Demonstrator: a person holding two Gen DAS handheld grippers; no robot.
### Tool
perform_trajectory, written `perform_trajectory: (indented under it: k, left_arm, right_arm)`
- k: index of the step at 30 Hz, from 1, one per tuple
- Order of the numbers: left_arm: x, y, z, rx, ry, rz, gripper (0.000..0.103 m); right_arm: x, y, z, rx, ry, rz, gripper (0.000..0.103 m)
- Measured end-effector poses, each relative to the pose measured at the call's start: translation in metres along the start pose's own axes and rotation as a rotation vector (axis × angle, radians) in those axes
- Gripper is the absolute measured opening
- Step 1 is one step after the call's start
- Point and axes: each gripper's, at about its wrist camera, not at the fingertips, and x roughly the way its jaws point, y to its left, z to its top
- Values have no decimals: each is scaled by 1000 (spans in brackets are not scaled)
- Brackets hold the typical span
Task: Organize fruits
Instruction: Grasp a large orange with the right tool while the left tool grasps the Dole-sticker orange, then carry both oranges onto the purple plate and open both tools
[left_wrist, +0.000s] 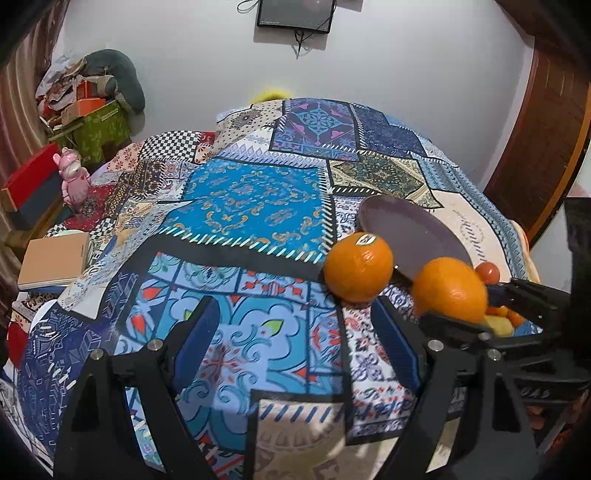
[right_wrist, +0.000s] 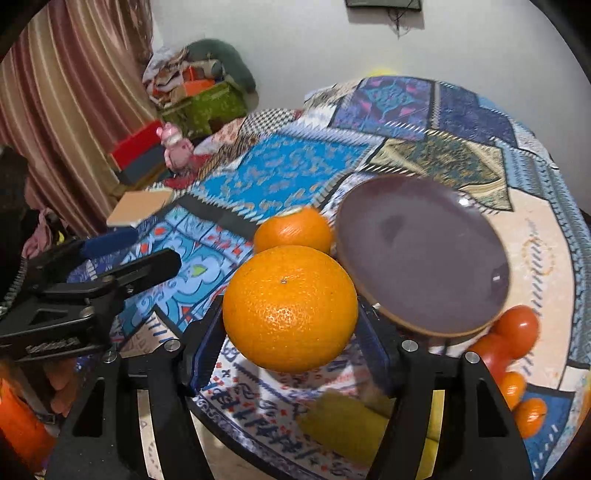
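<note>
My right gripper (right_wrist: 290, 317) is shut on a large orange (right_wrist: 290, 288), with a pad pressed on each side, and holds it clear above the patterned cloth. In the left wrist view this held orange (left_wrist: 448, 290) hangs at the right, in front of the purple plate (left_wrist: 406, 229). A second orange (left_wrist: 358, 267) with a sticker lies on the cloth against the plate's left rim (right_wrist: 347, 251); the right wrist view shows it as the orange (right_wrist: 293, 229) behind the held one. My left gripper (left_wrist: 293, 310) stands open over bare cloth, left of both oranges, with nothing between its fingers.
A red tomato (right_wrist: 517, 326) and small mandarins (right_wrist: 530, 413) lie right of the plate, and a yellow fruit (right_wrist: 343, 424) lies under my right gripper. A tan box (left_wrist: 53, 260) and a pink figurine (left_wrist: 74, 177) stand off the table's left side. The table edge runs close below.
</note>
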Motion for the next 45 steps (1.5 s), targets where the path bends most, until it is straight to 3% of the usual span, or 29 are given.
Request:
perform_trajectory:
  k: [9, 14, 31, 32, 34, 45]
  left_arm:
    - [22, -34, 18, 58, 26, -17, 84]
    - [53, -43, 27, 44, 94, -25, 84]
    - [113, -49, 30, -4, 205, -30, 84]
    - [115, -49, 30, -4, 213, -36, 83]
    - [118, -50, 30, -1, 223, -64, 68]
    - [107, -55, 28, 19, 205, -58, 67]
  right_arm:
    - [-27, -49, 11, 64, -78, -85, 64]
    - [-33, -68, 10, 100, -94, -95, 64]
    - [-24, -88, -1, 154, -74, -27, 64]
    - [-23, -88, -2, 154, -73, -25, 64]
    - [-22, -89, -2, 158, -70, -22, 64]
    - [-26, -93, -1, 162, -72, -30, 64]
